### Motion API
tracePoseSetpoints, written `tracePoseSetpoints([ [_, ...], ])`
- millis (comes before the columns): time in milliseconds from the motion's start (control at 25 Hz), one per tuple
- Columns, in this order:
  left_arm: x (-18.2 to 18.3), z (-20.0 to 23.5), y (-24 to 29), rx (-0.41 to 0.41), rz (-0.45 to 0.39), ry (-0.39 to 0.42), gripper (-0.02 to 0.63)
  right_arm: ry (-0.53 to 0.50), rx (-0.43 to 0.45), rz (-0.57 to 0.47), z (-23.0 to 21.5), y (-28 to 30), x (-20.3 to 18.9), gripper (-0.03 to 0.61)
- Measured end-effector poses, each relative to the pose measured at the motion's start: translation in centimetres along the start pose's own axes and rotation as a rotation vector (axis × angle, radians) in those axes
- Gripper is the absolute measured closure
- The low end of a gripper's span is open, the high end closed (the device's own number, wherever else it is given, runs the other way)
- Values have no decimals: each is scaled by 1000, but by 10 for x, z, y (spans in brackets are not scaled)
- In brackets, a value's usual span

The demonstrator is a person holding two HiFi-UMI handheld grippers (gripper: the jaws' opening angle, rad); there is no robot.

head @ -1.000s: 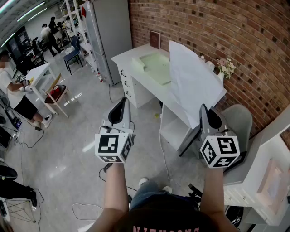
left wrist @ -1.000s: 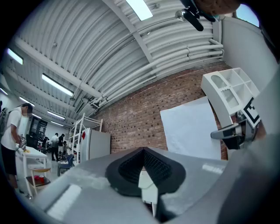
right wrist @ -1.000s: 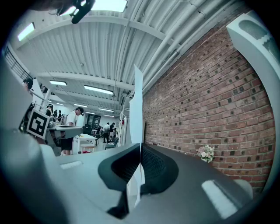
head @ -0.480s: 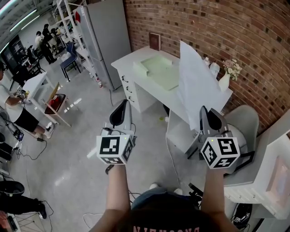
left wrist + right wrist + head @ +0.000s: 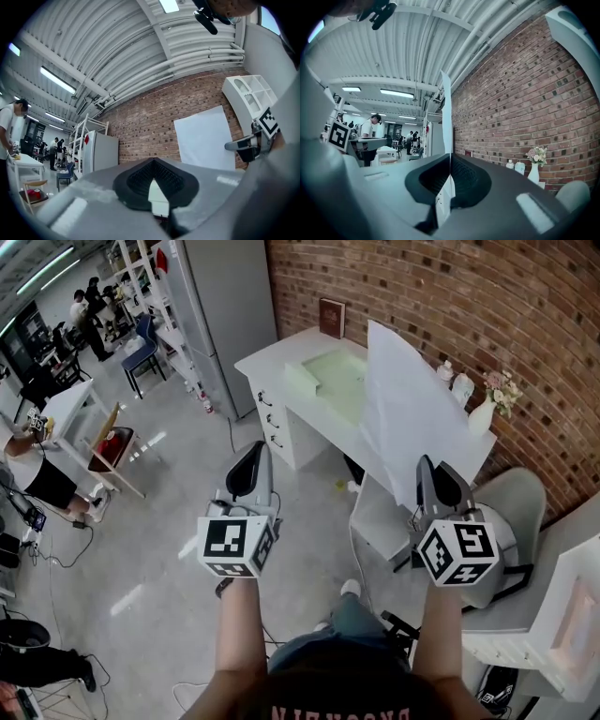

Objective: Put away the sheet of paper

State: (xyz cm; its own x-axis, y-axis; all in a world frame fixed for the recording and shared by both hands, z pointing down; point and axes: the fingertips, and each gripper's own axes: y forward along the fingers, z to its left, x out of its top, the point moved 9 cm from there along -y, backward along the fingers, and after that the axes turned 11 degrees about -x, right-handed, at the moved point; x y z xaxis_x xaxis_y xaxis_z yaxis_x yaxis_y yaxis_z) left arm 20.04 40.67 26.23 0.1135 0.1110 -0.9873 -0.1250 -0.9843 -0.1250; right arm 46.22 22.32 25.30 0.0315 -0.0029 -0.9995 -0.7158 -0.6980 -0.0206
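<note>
The sheet of paper [image 5: 405,404] is large and white. It stands upright from my right gripper [image 5: 427,467], which is shut on its lower edge. In the right gripper view the paper [image 5: 446,117] shows edge-on, rising from between the closed pads. My left gripper [image 5: 250,456] is held level beside it, to the left, shut with nothing in it. The left gripper view shows the sheet [image 5: 204,139] flat-on in front of the brick wall, with the right gripper [image 5: 236,145] at its lower right corner. Ahead lies a white desk [image 5: 272,367] carrying a pale green tray [image 5: 336,381].
A vase of flowers [image 5: 489,407] and a small framed picture [image 5: 330,317] stand at the desk's back edge by the brick wall. A grey chair [image 5: 514,507] sits under my right gripper, and a white shelf unit [image 5: 562,615] at right. A grey cabinet [image 5: 220,315] stands left of the desk. People work far left.
Both grippers have advanced toward the desk, which now sits nearer and more centred. The sheet stays upright in the right gripper. The left gripper stays shut and empty.
</note>
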Motion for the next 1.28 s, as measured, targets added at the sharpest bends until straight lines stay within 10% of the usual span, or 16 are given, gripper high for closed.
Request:
tracePoseSetpoints([
  [1280, -90, 213, 304, 39, 43, -51, 620, 40, 120, 16, -19, 392, -26, 577],
])
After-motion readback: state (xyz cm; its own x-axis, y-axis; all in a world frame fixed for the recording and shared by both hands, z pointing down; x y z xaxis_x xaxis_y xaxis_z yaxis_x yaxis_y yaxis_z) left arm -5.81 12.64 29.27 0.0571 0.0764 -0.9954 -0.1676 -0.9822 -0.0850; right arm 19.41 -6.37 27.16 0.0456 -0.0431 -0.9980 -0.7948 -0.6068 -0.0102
